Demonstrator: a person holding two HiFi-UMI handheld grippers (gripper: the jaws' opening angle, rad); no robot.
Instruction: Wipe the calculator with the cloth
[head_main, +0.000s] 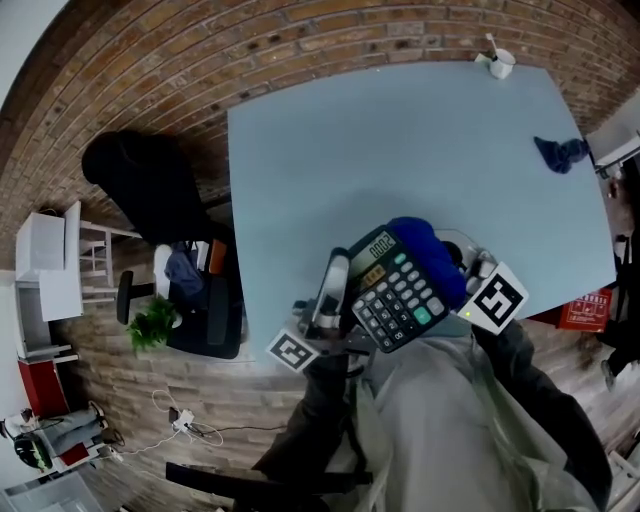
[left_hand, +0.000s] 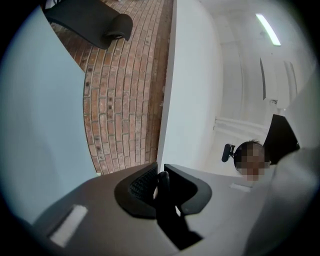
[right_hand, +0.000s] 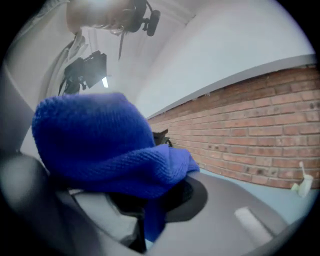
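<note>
Left tongs (head_main: 343, 305) (left_hand: 159, 176): jaws nearly closed and clamped on the thin dark edge of the calculator (head_main: 396, 291) (left_hand: 167, 215), which stands edge-on between the ribbed black pads (left_hand: 141, 186). Right tongs (head_main: 452, 272) (right_hand: 150, 195): jaws clenched on the cloth (head_main: 428, 255) (right_hand: 100, 142); a narrow strip of fabric runs down between the jaws and the bulk bunches above them. Calculator: held in the air in front of the person, over the near edge of the surface (head_main: 400, 150) as the head view shows it, tilted with the key face up. Its body is flat, rectangular and dark, with a grey display at the far end and rows of pale and dark keys, some green. Cloth: deep blue knit with a fine ribbed texture, gathered into a soft rounded bundle; it lies over the far right corner of the calculator, beside the display. Tong bodies: smooth matt grey, each carrying a marker cube (head_main: 292, 351) with black-and-white squares. Surface: pale blue, smooth, rectangular. On it, well apart from the tongs, stand a white cup (head_main: 501, 64) (right_hand: 303, 185) at the far corner and a second cloth (head_main: 560, 153), crumpled and dark blue, near the right edge. Floor (head_main: 130, 80): red-brown brick pattern
</note>
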